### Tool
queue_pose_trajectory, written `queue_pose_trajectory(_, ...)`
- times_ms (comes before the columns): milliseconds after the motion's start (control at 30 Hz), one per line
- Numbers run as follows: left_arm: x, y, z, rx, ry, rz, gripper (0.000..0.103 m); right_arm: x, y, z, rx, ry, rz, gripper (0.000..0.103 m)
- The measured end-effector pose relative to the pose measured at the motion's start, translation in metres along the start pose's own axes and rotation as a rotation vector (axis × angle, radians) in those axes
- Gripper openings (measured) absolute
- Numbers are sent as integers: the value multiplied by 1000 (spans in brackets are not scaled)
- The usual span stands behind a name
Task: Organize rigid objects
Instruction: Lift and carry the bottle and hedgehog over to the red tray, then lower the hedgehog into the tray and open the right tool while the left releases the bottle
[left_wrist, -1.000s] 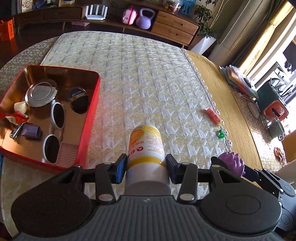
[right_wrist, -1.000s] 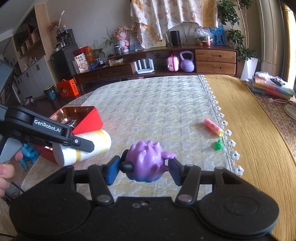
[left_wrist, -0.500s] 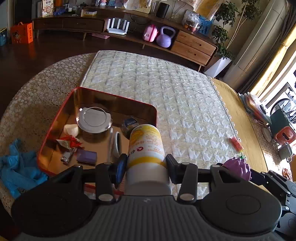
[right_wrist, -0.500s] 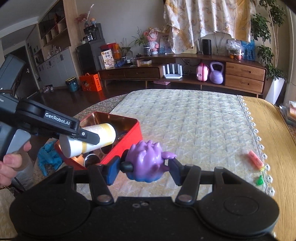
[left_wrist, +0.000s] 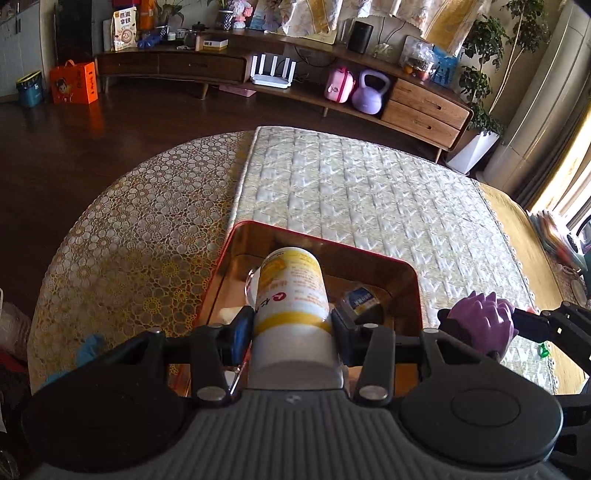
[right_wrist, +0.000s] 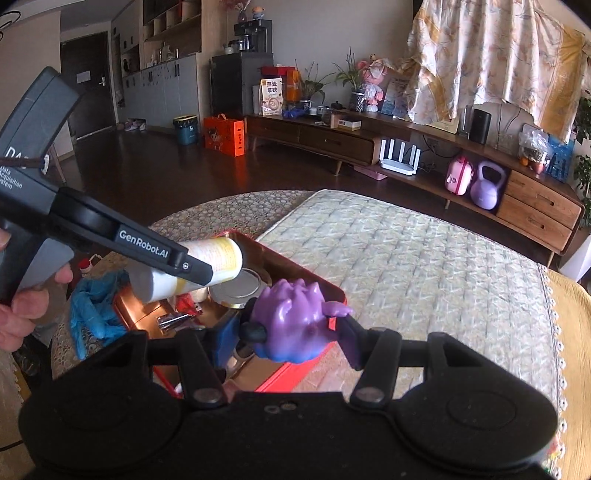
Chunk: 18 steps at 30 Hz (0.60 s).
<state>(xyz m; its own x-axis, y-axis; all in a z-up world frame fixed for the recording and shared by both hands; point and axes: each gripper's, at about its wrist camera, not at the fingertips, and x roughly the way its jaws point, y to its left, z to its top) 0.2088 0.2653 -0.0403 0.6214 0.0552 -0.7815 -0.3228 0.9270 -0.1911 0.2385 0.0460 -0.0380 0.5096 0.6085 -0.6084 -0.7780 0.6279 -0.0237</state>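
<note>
Both grippers' fingers (left_wrist: 242, 325) clamp loads, left gripper (left_wrist: 291, 326) a bottle (left_wrist: 291, 291), right gripper (right_wrist: 291, 332) a purple toy (right_wrist: 295, 321); carrying step; next, probably lower both into the red tin (left_wrist: 415, 291).

Dark wood floor (left_wrist: 110, 122), long sideboard (right_wrist: 332, 136)

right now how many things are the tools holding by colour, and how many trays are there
White and yellow: 1, the bottle in the left tool
Purple: 1, the toy in the right tool
Red: 1, the tray, below both held things
Total: 3
</note>
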Motion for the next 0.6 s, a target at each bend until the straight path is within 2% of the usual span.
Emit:
queue_pose_trajectory(333, 29, 11, 17, 13, 8, 16, 45, 58, 2, 9, -7, 52, -24, 56)
queue_pose_trajectory(600, 44, 9, 22, 32, 21, 15, 45, 84, 2, 11, 13, 82, -31, 56)
